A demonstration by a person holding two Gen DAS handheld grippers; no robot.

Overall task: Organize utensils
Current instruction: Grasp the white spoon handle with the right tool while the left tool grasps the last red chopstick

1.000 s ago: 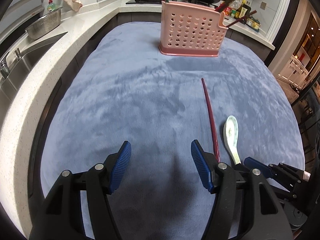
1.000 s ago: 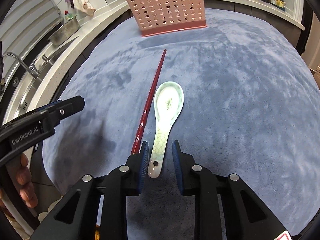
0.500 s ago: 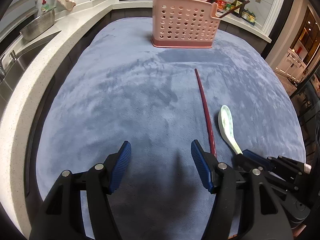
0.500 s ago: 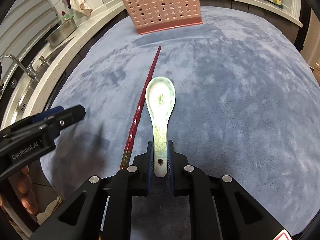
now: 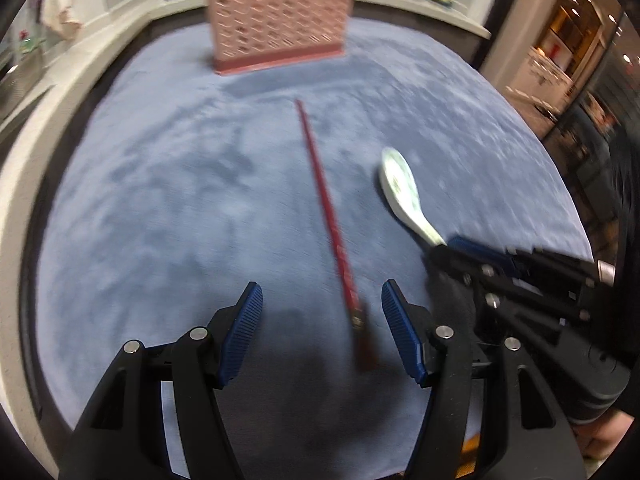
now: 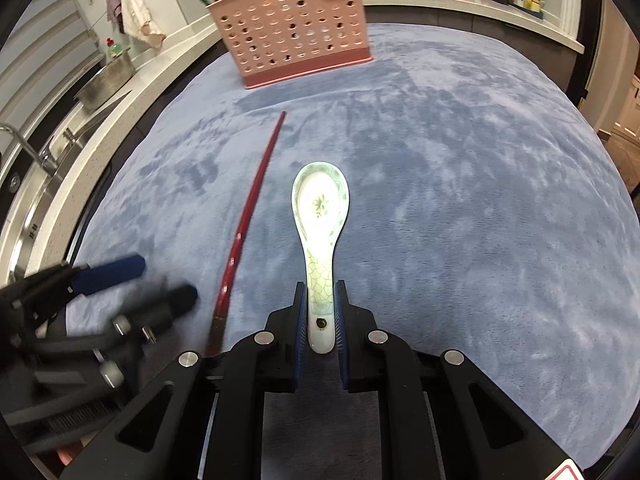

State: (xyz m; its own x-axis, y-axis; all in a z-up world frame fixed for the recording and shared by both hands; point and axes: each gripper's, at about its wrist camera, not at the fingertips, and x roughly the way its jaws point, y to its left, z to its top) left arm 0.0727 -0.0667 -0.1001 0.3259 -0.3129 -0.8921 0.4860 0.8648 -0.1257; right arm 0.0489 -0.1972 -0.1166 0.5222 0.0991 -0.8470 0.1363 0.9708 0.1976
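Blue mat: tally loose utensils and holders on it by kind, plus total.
Red chopstick: 1, lying flat between the open left tool fingers.
Ceramic spoon: 1, handle clamped in the right tool.
Pink perforated holder: 1, standing at the far end of the blue mat.
Total: 3

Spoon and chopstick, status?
Right tongs shut on spoon handle. Left tongs open, straddling chopstick end. Path to pink basket clear.

The right gripper (image 6: 320, 312) clamps the ceramic spoon (image 6: 320, 232) by its handle, a red chopstick (image 6: 248, 216) just beside.
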